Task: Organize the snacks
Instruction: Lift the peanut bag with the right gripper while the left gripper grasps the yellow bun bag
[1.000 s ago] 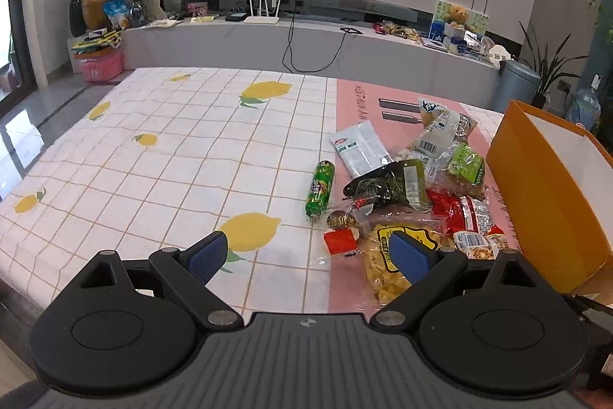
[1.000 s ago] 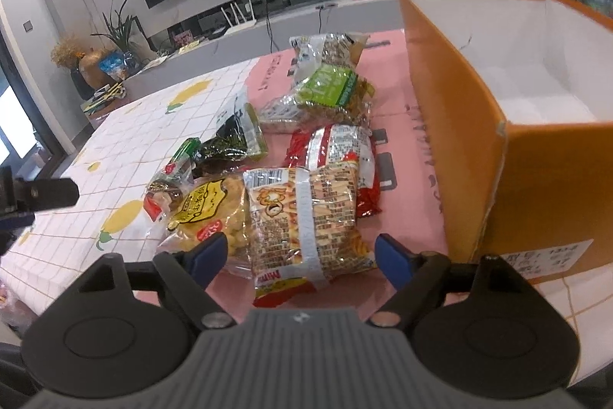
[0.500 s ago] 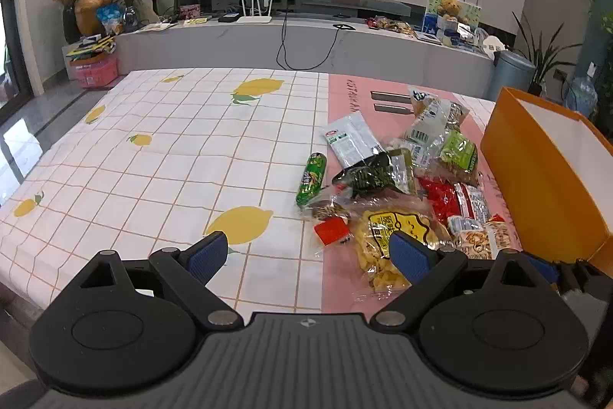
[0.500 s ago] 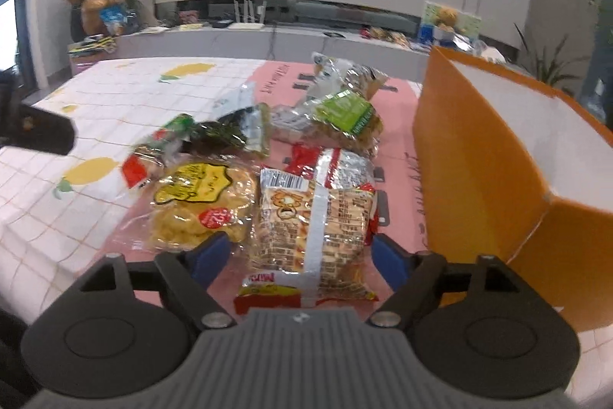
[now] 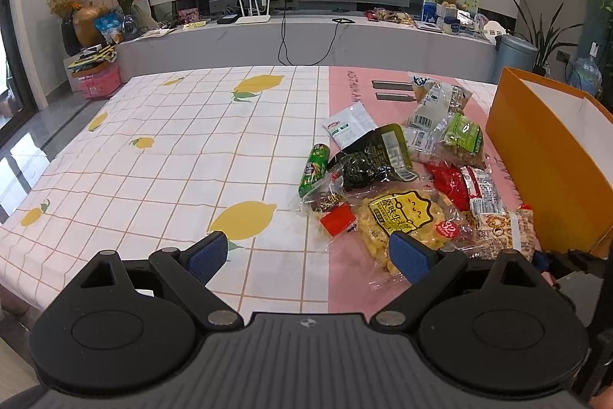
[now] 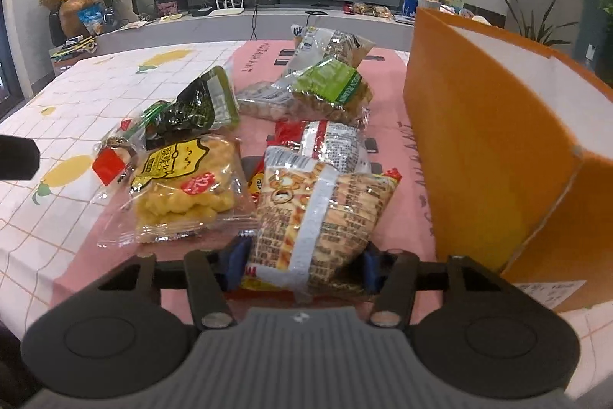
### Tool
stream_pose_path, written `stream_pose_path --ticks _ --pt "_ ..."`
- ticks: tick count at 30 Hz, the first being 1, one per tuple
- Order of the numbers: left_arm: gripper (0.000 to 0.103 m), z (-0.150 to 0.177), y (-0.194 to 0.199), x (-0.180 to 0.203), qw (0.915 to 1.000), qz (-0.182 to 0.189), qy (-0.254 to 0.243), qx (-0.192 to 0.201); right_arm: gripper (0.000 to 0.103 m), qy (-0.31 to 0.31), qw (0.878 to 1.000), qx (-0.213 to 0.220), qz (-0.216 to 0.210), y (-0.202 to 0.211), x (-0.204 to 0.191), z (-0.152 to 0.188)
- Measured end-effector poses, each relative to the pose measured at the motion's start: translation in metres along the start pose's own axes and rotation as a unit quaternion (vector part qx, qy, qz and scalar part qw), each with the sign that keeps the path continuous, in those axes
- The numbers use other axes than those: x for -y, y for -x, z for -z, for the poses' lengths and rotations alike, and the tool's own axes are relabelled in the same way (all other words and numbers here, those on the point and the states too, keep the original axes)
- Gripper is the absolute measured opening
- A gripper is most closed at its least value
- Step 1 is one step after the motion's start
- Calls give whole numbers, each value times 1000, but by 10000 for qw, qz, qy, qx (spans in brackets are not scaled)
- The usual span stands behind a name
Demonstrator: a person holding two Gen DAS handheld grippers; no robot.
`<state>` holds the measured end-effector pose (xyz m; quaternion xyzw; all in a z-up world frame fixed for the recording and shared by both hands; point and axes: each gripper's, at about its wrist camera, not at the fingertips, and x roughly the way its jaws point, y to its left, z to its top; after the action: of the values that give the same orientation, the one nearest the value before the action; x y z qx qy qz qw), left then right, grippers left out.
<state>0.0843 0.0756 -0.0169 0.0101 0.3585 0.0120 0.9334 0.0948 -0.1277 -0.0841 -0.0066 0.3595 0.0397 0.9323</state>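
Right wrist view: the cracker packet (image 6: 322, 217) is clamped between the fingers of the right gripper (image 6: 302, 265), its near end at the pads, with the orange box (image 6: 490, 156) just to the right and the yellow puff bag (image 6: 184, 186) ahead-left. The left gripper (image 5: 310, 257) is held spread wide above the worktop (image 5: 172, 160), nothing between its fingers, the snack pile ahead-right.

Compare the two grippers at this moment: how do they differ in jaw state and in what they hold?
The left gripper has its jaws wide apart, while the right gripper has its jaws drawn in. The left gripper holds nothing and hangs over the lemon tablecloth; the right gripper is closed on the near end of the orange patterned snack bag. Both point toward the snack pile beside the orange box.
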Motion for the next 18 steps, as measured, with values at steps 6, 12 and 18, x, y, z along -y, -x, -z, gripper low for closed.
stream_pose_path --ticks 6,12,18 --pt "103 0 4 1 10000 1 -52 40 51 -136 9997 -69 -197 16 4 -2" --pt "103 2 2 0 10000 42 46 -47 50 -316 9981 12 -534 38 15 -5" --pt "103 4 0 -2 9997 105 150 -136 50 -460 9961 -213 -723 48 27 -3"
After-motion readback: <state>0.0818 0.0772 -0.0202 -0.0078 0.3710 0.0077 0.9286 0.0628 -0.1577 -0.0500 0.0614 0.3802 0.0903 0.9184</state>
